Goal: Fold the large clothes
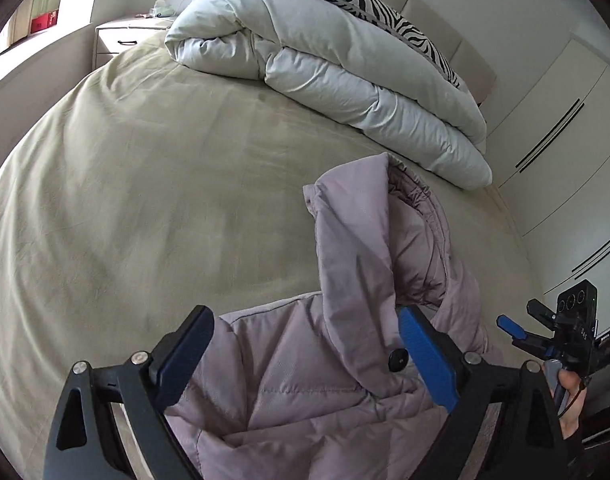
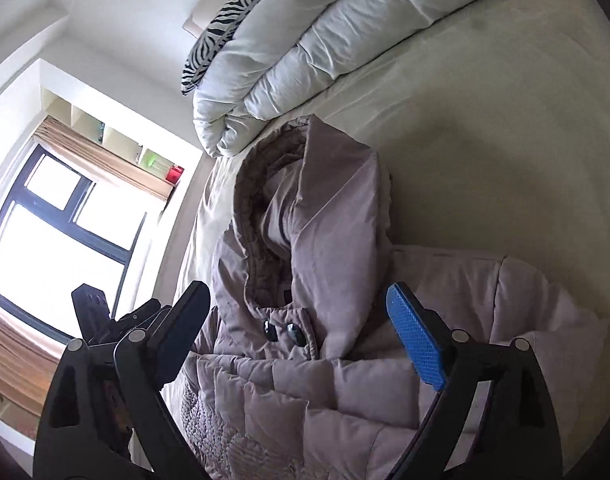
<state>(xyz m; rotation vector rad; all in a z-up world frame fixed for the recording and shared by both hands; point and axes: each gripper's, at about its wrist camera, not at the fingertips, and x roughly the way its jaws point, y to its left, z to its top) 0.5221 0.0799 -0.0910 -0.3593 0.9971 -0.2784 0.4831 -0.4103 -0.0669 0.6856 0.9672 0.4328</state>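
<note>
A mauve quilted hooded jacket [image 1: 305, 392] lies on the beige bed sheet [image 1: 125, 200], hood [image 1: 365, 232] pointing toward the duvet. My left gripper [image 1: 307, 340] is open, its blue-padded fingers spread just above the jacket's chest near a black button [image 1: 398, 358]. In the right wrist view the same jacket [image 2: 325, 380] lies with its hood [image 2: 305, 208] spread and two dark buttons [image 2: 283, 330] at the collar. My right gripper [image 2: 299, 320] is open above the collar, holding nothing. It also shows in the left wrist view [image 1: 521, 330] at the right.
A folded white duvet [image 1: 325, 76] and a zebra-print pillow [image 1: 353, 0] lie at the head of the bed. A nightstand [image 1: 125, 38] stands at the far left corner. White wardrobe doors [image 1: 565, 128] line the right side. A window [image 2: 57, 232] is beside the bed.
</note>
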